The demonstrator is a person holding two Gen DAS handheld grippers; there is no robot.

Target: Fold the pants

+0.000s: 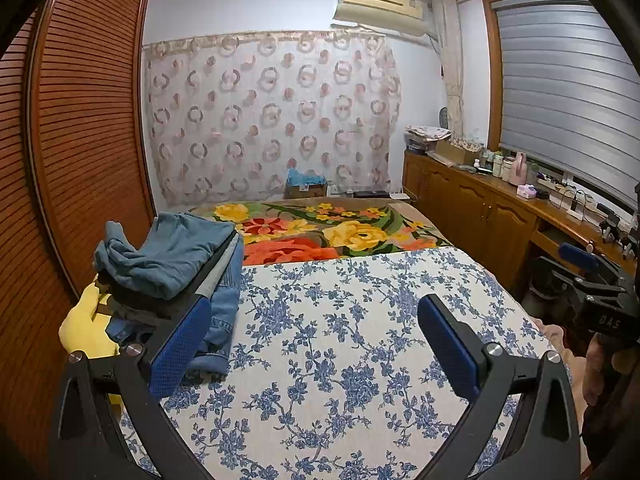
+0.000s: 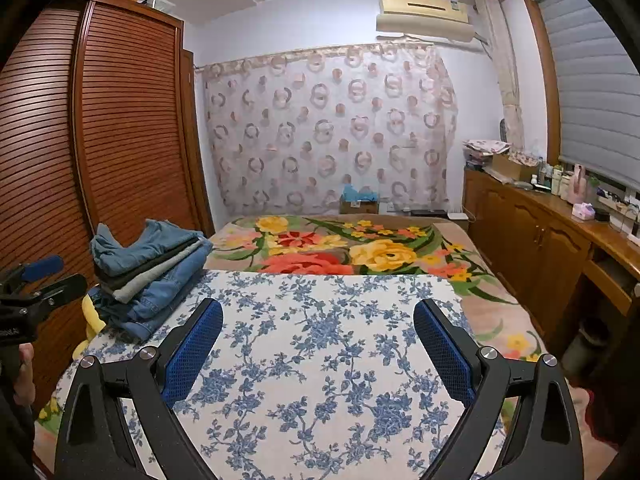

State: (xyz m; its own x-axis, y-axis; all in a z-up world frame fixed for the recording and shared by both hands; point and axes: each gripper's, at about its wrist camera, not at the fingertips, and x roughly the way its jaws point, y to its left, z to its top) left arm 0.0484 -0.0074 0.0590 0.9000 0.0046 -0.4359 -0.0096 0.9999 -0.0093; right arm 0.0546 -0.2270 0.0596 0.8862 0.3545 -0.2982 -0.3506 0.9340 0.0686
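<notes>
A stack of folded pants (image 1: 176, 268) lies at the left edge of the bed, blue denim with grey and dark layers; it also shows in the right wrist view (image 2: 152, 276). My left gripper (image 1: 316, 344) is open and empty above the blue-flowered white cloth (image 1: 340, 360), its left finger beside the stack. My right gripper (image 2: 318, 344) is open and empty above the same cloth (image 2: 312, 360). Each gripper shows at the other view's edge, the right one (image 1: 592, 280) and the left one (image 2: 36, 280).
A wooden louvred wardrobe (image 1: 80, 120) stands left of the bed. A yellow item (image 1: 86, 332) lies under the stack. A flowered blanket (image 1: 328, 232) covers the far bed. A wooden cabinet with bottles (image 1: 480, 204) runs along the right wall.
</notes>
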